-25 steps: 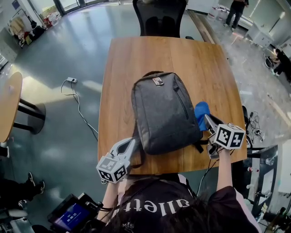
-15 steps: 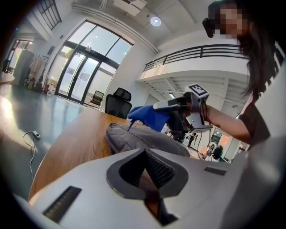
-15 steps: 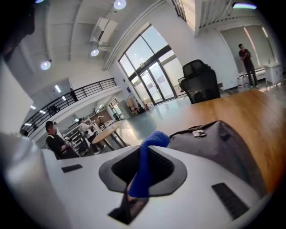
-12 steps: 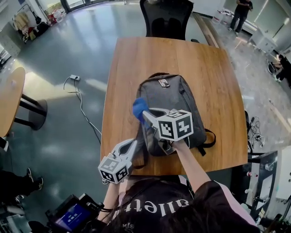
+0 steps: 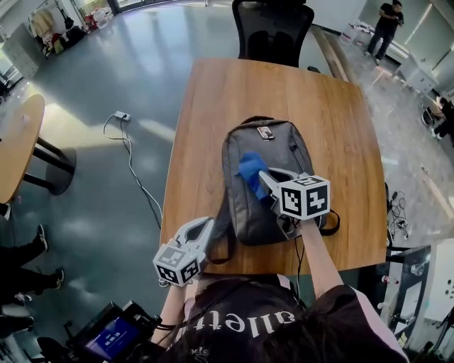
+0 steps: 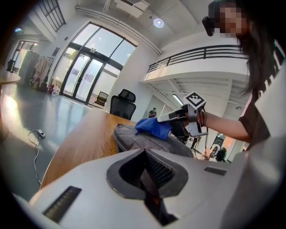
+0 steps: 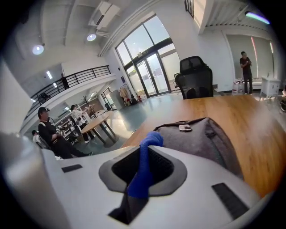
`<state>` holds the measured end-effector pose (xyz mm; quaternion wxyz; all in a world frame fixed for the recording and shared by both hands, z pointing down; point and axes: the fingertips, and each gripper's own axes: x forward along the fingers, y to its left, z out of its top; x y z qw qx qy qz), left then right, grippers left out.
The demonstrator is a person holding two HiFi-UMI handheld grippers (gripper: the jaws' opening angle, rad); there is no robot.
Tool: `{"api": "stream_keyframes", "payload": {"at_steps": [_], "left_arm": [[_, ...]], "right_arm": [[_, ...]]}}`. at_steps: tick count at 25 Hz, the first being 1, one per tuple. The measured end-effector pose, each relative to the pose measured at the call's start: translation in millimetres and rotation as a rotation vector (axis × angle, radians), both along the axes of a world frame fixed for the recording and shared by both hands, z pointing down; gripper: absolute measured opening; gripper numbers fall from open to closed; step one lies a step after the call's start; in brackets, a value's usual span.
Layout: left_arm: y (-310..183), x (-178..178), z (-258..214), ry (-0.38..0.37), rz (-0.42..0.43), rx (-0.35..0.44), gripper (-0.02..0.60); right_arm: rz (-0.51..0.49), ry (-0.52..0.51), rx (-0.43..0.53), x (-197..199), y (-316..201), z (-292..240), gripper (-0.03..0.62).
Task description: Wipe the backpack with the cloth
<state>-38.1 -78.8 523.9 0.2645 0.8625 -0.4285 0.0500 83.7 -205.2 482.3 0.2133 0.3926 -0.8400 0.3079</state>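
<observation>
A grey backpack (image 5: 273,205) lies flat on the wooden table (image 5: 213,106), its top handle toward the far end. My right gripper (image 5: 264,177) is shut on a blue cloth (image 5: 252,169), which rests on the upper middle of the pack. In the right gripper view the cloth (image 7: 145,163) hangs between the jaws, with the backpack (image 7: 199,136) just ahead. My left gripper (image 5: 203,227) sits at the table's near left edge beside a shoulder strap, jaws together and nothing seen in them. The left gripper view shows the backpack (image 6: 134,138) and the cloth (image 6: 153,126) on top of it.
A black office chair (image 5: 273,32) stands at the table's far end. A round table (image 5: 14,142) and a floor cable (image 5: 131,166) lie to the left. A person (image 5: 388,21) stands far right. The pack's right strap (image 5: 330,223) loops toward the table's right edge.
The right gripper carried the cloth from the table beside the pack's right side onto the pack, swept to its left side, and is now back near the middle. The left gripper stayed put.
</observation>
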Motion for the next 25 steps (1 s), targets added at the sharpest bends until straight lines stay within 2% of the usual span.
{"api": "stream_keyframes", "payload": {"at_steps": [10, 16, 20, 22, 25], "left_arm": [[-2.1, 19.0, -3.6, -0.005, 0.054, 0.005, 0.002], [-3.5, 23.7, -6.6, -0.01, 0.069, 0.009, 0.002], [-2.3, 23.4, -4.8, -0.013, 0.069, 0.002, 0.002], [-2.0, 23.4, -4.3, -0.014, 0.07, -0.002, 0.002], [-1.7, 24.4, -3.8, -0.015, 0.071, -0.008, 0.002]], "right_arm": [[0.286, 0.061, 0.002, 158.5, -10.3, 1.0, 0.061], [0.388, 0.107, -0.059, 216.9, -4.3, 24.8, 0.061], [0.4, 0.094, -0.066, 224.5, -6.2, 23.0, 0.061], [0.363, 0.074, -0.031, 210.2, -15.4, 3.9, 0.061], [0.275, 0.033, 0.041, 168.6, -36.5, -32.4, 0.061]]}}
